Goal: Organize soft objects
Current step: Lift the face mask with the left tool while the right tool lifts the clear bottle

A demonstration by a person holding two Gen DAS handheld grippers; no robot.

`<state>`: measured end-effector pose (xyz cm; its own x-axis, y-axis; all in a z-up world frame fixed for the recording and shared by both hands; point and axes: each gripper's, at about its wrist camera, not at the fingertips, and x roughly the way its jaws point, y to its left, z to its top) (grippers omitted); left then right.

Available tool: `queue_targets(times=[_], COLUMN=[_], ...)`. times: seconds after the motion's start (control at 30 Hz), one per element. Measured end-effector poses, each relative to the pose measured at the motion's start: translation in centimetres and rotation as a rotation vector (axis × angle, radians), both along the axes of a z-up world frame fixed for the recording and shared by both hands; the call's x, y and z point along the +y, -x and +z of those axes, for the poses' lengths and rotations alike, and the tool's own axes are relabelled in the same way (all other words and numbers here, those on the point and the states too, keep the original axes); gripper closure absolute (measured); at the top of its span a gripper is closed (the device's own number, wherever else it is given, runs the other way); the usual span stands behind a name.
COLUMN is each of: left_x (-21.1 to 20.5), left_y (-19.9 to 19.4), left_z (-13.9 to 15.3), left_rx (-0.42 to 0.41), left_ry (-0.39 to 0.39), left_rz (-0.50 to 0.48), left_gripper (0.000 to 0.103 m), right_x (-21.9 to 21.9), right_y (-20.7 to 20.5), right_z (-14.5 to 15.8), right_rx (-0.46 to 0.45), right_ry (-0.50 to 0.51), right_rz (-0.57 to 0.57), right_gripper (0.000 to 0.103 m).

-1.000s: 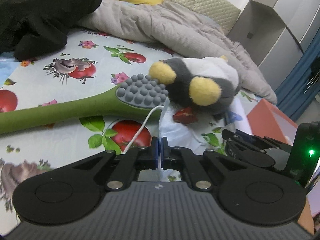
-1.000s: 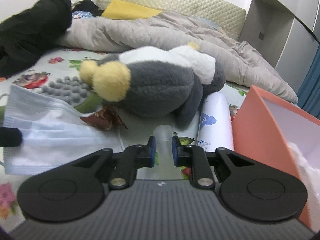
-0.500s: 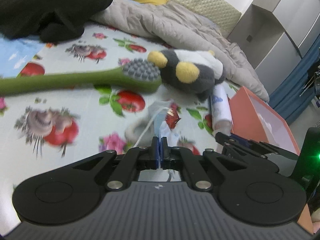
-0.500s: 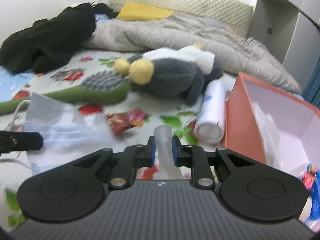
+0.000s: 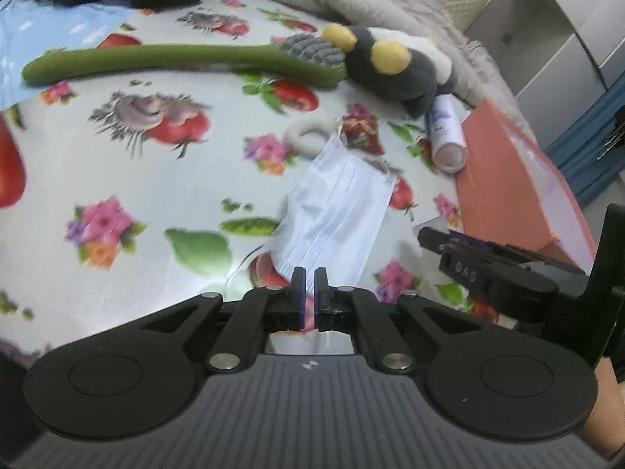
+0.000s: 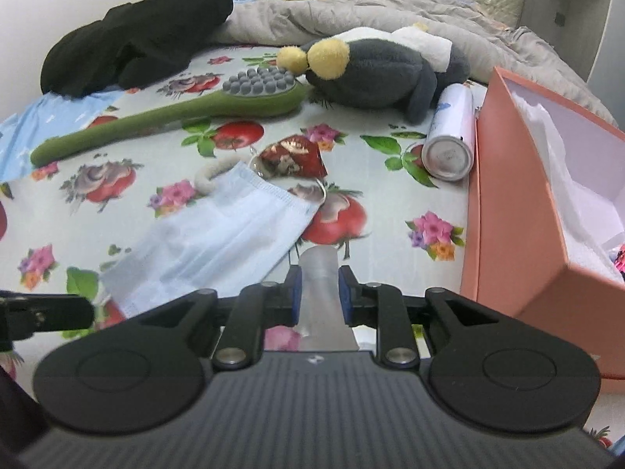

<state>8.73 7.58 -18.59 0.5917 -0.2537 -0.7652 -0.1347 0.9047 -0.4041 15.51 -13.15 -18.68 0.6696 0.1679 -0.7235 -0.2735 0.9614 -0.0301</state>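
Note:
A pale blue face mask [image 5: 336,203] [image 6: 218,234] lies stretched on the fruit-print sheet. Its near end runs down to my left gripper [image 5: 306,293], which is shut on the ear loop. My right gripper [image 6: 318,285] has a translucent soft tube [image 6: 318,269] between its pads, and its jaws are opening slightly. It shows at the right of the left wrist view [image 5: 488,265]. Further back lie a grey and white plush penguin [image 5: 390,66] [image 6: 375,74] and a long green plush brush [image 5: 156,58] [image 6: 156,117]. The open salmon box [image 6: 519,203] [image 5: 508,179] stands to the right.
A white spray can [image 6: 453,133] lies against the box. A red foil pouch [image 6: 293,156] and a white fabric ring [image 6: 211,174] sit just beyond the mask. A black garment [image 6: 136,39] and a grey quilt [image 6: 390,8] fill the back of the bed.
Both grippers have drawn back from the plush penguin toward the near edge of the bed. The mask has been dragged along with the left gripper. The tube stays between the right jaws.

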Motion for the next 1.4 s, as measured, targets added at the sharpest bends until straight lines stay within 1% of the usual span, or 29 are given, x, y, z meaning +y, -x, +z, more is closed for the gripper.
queue_targets(times=[0.03, 0.1, 0.13, 0.17, 0.2, 0.23, 0.27, 0.3, 0.33, 0.37, 0.53, 0.63, 0.67, 0.7, 0.73, 0.83, 0.9, 0.97, 1.03, 1.1, 1.13, 1.17, 1.2, 1.23, 1.27, 1.3, 1.33, 1.37, 1.4], left_x=[0.1, 0.3, 0.3, 0.3, 0.3, 0.2, 0.0, -0.3, -0.5, -0.7, -2.3, -3.2, -3.5, -3.9, -4.3, -5.5, -6.5, -7.2, -7.4, -7.2, -7.2, -7.2, -7.2, -7.3, -7.3, -7.3, -7.4, -7.5, -7.5], left_y=[0.1, 0.4, 0.4, 0.3, 0.2, -0.1, -0.5, -1.1, -1.6, -2.3, -6.2, -8.2, -8.8, -9.3, -9.8, -10.6, -10.8, -10.9, -10.7, -10.7, -10.6, -10.6, -10.6, -10.6, -10.7, -10.7, -10.7, -10.8, -10.8], left_z=[-0.1, 0.1, 0.2, 0.5, 0.7, 1.0, 1.2, 1.3, 1.4, 1.5, 1.1, 0.2, -0.2, -0.7, -1.2, -2.6, -3.4, -4.1, -4.6, -4.8, -4.7, -4.6, -4.5, -4.4, -4.3, -4.3, -4.2, -4.2, -4.1], left_rx=[0.004, 0.007, 0.008, 0.001, -0.011, -0.022, -0.026, -0.029, -0.032, -0.039, -0.052, -0.042, -0.039, -0.031, -0.016, -0.006, -0.003, -0.003, -0.012, -0.02, -0.022, -0.027, -0.029, -0.028, -0.03, -0.033, -0.034, -0.031, -0.027], left_ry=[0.008, 0.007, 0.004, -0.002, -0.012, -0.031, -0.048, -0.065, -0.077, -0.091, -0.162, -0.189, -0.194, -0.201, -0.217, -0.264, -0.344, -0.395, -0.408, -0.395, -0.397, -0.399, -0.397, -0.399, -0.393, -0.391, -0.394, -0.398, -0.392], left_rz=[-0.006, -0.011, -0.017, -0.028, -0.04, -0.054, -0.071, -0.095, -0.112, -0.131, -0.207, -0.235, -0.249, -0.262, -0.272, -0.318, -0.341, -0.365, -0.369, -0.359, -0.352, -0.346, -0.342, -0.336, -0.334, -0.331, -0.323, -0.312, -0.305], left_gripper=[0.1, 0.089, 0.069, 0.05, 0.045, 0.039, 0.034, 0.033, 0.031, 0.027, 0.018, 0.017, 0.016, 0.016, 0.016, 0.016, 0.016, 0.016, 0.016, 0.018, 0.024, 0.035, 0.04, 0.05, 0.063, 0.07, 0.083, 0.088, 0.091], right_x=[-0.1, -0.4, -0.6, -0.8, -1.0, -1.2, -1.3, -1.4, -1.5, -1.6, -1.8, -1.9, -2.0, -2.2, -2.4, -3.1, -3.9, -4.3, -4.5, -4.7, -4.7, -4.7, -4.6, -4.5, -4.5, -4.5, -4.5, -4.5, -4.5], right_y=[0.2, 0.2, 0.2, 0.3, 0.3, 0.3, 0.4, 0.4, 0.5, 0.6, 0.6, 0.6, 0.6, 0.5, 0.5, 0.5, 0.5, 0.6, 0.7, 0.8, 0.9, 0.9, 0.8, 0.8, 0.6, 0.5, 0.3, 0.2, 0.0], right_z=[-0.2, -0.5, -0.6, -0.7, -0.7, -0.8, -0.8, -1.0, -1.1, -1.2, -2.0, -2.0, -2.1, -2.1, -2.1, -2.2, -2.0, -1.9, -1.8, -1.8, -1.9, -2.0, -2.0, -2.1, -2.2, -2.4, -2.5, -2.6, -2.7], right_rx=[0.002, 0.014, 0.017, 0.019, 0.024, 0.027, 0.027, 0.028, 0.029, 0.025, 0.031, 0.014, 0.014, 0.013, 0.011, 0.007, 0.002, 0.0, -0.005, -0.002, -0.001, -0.001, -0.002, -0.002, 0.001, 0.006, 0.011, 0.01, 0.011], right_ry=[0.005, -0.004, -0.015, -0.024, -0.032, -0.037, -0.045, -0.05, -0.053, -0.053, -0.042, -0.046, -0.048, -0.047, -0.045, -0.014, -0.027, -0.025, -0.025, -0.031, -0.031, -0.028, -0.024, -0.019, -0.016, -0.014, -0.009, -0.004, -0.009], right_rz=[0.002, 0.004, 0.005, 0.011, 0.021, 0.024, 0.027, 0.031, 0.036, 0.041, 0.066, 0.067, 0.063, 0.054, 0.047, 0.02, 0.009, -0.001, -0.008, -0.008, -0.005, -0.004, -0.004, -0.004, -0.004, -0.004, -0.003, -0.005, 0.0], right_gripper=[0.078, 0.076, 0.075, 0.073, 0.065, 0.059, 0.048, 0.043, 0.043, 0.043, 0.044, 0.05, 0.059, 0.077, 0.085, 0.085, 0.086, 0.086, 0.086, 0.086, 0.086, 0.086, 0.085, 0.084, 0.085, 0.085, 0.084, 0.084, 0.083])
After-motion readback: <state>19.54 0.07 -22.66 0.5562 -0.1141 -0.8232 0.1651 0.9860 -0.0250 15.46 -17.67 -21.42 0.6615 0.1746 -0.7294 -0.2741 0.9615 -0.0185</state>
